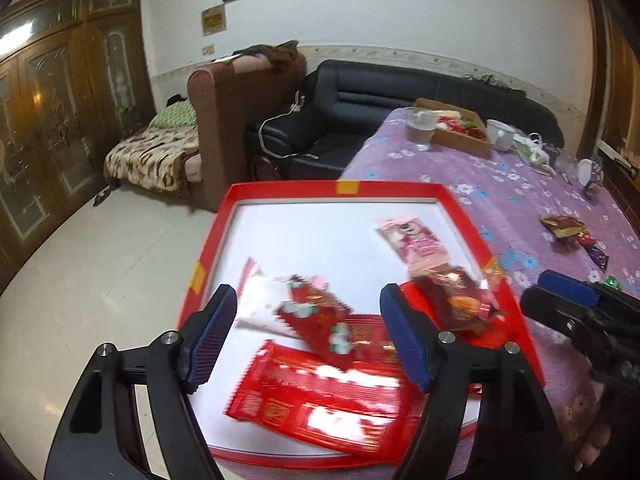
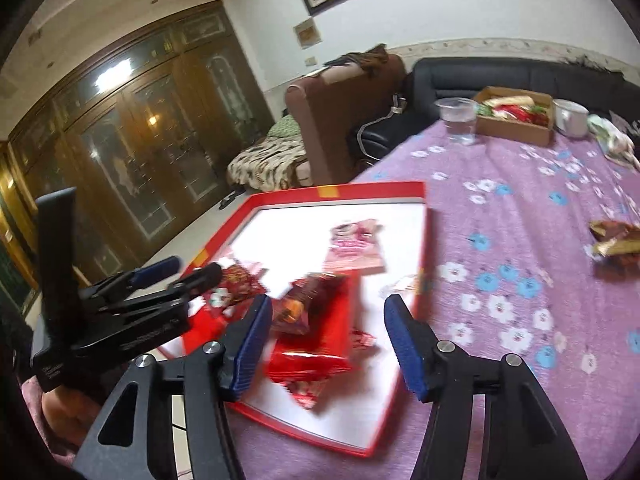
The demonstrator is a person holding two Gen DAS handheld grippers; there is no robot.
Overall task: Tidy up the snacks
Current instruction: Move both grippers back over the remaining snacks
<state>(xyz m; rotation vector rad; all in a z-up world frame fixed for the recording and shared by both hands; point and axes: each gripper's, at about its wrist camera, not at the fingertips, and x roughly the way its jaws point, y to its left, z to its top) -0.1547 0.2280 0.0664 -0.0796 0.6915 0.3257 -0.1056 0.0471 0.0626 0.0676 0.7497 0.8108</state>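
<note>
A red tray (image 1: 280,192) with a white floor lies on the purple flowered tablecloth (image 1: 520,200). In it are a pink packet (image 1: 416,246), a dark red packet (image 1: 460,300), a red packet with white and green print (image 1: 320,316) and a big red packet (image 1: 320,404). My left gripper (image 1: 310,332) hangs open above the near part of the tray, nothing between its pads. My right gripper (image 2: 328,344) is open too, over a red packet (image 2: 316,340) in the tray (image 2: 372,190). The two grippers are side by side; the left gripper (image 2: 160,276) shows in the right wrist view.
Loose wrapped snacks (image 2: 612,240) lie on the cloth right of the tray. At the table's far end stand a plastic cup (image 2: 456,120), a cardboard box of snacks (image 2: 516,120) and a white mug (image 2: 572,118). Sofas (image 1: 360,112) stand behind; the tray overhangs the table's left edge.
</note>
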